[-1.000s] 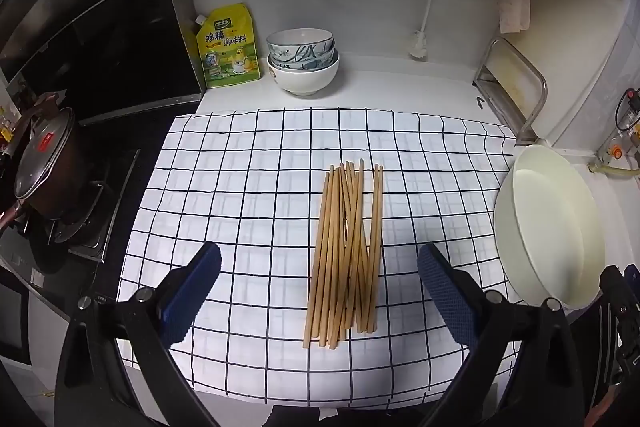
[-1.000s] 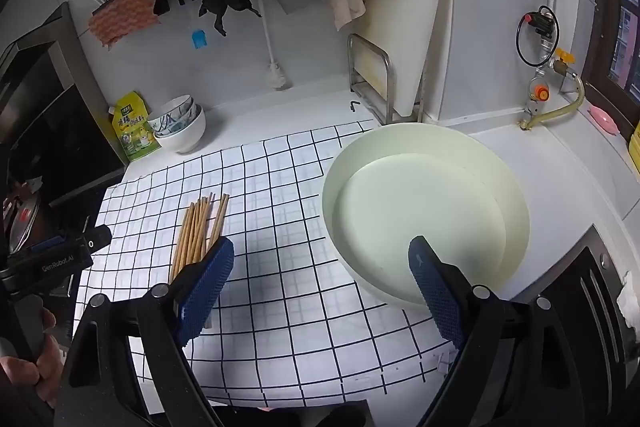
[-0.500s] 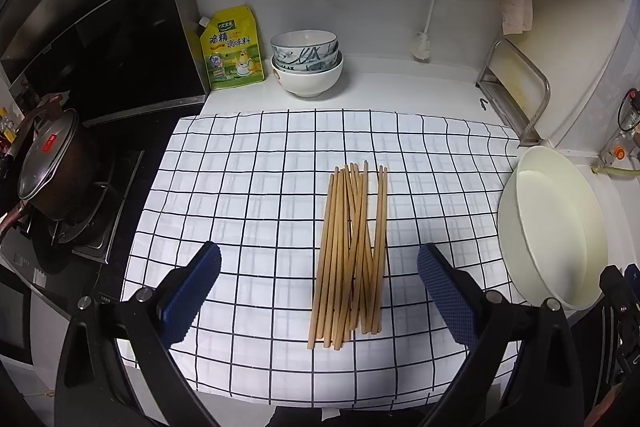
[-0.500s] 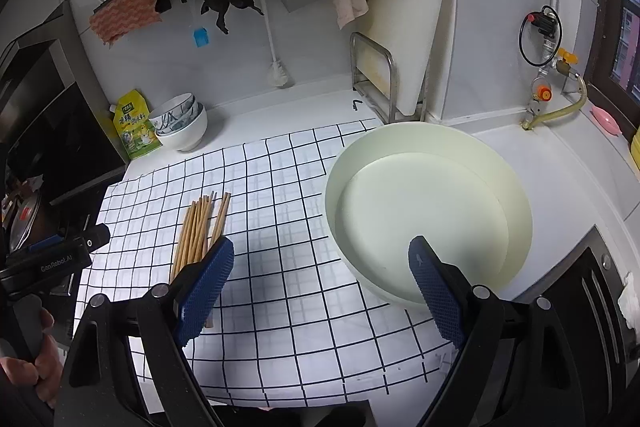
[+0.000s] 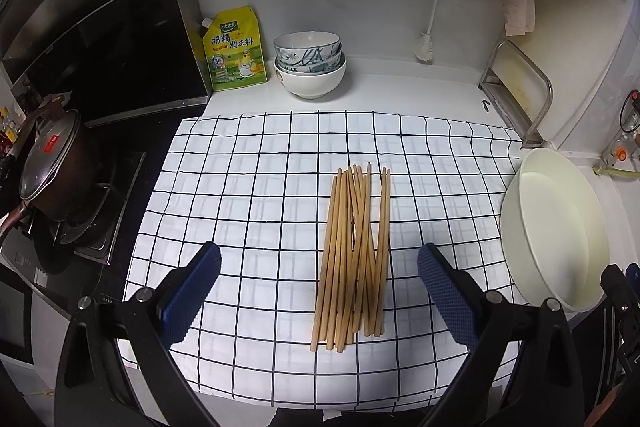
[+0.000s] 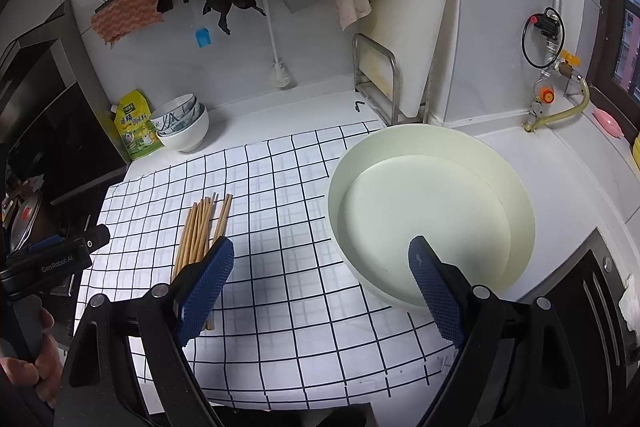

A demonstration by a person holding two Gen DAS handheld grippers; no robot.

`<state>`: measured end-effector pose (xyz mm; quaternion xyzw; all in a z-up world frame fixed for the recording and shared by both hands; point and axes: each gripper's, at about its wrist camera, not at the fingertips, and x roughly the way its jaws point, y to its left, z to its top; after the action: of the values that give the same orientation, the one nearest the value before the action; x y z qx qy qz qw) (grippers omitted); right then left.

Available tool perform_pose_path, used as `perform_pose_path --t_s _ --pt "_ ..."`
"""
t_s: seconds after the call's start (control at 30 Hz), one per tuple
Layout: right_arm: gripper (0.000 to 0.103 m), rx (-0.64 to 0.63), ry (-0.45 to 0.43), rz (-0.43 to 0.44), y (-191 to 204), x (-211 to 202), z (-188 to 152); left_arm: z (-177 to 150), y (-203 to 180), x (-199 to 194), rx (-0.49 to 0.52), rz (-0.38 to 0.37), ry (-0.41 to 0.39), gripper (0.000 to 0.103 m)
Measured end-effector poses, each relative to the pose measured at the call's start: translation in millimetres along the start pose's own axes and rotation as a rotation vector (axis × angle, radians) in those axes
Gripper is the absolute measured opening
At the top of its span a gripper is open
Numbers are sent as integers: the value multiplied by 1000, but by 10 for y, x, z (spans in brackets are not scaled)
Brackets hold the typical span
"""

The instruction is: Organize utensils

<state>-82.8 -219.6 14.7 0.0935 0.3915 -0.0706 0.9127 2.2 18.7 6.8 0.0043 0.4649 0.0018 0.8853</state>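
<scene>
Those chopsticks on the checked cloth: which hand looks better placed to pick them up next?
Probably the left. The chopsticks lie straight ahead between the left gripper's open fingers, while the right gripper, also open, faces mostly the white basin, with the bundle off beside its left finger.

Checked cloth (image 5: 256, 195) spread over the table (image 5: 400, 87). Yellow pouch (image 5: 234, 51) just beside stacked bowls (image 5: 310, 65) at the back wall. Lidded pot (image 5: 52, 167) on the stove (image 5: 80, 239), far left.

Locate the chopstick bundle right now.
The chopsticks lie mid-cloth on the checked cloth, between the open left gripper's fingers, left of the cream basin.
</scene>
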Motion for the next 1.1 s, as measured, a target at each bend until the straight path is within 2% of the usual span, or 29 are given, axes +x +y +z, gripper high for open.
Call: perform_pose_path --t_s 0.6,0.67,1.1 --pt "85 -2 -1 -4 18 8 14 51 103 35 5 8 -7 97" --pt "85 -3 -2 -4 23 7 14 -8 -12 31 3 14 -8 97" --pt "85 -6 4 -3 27 28 26 -6 -16 28 4 15 -10 97"
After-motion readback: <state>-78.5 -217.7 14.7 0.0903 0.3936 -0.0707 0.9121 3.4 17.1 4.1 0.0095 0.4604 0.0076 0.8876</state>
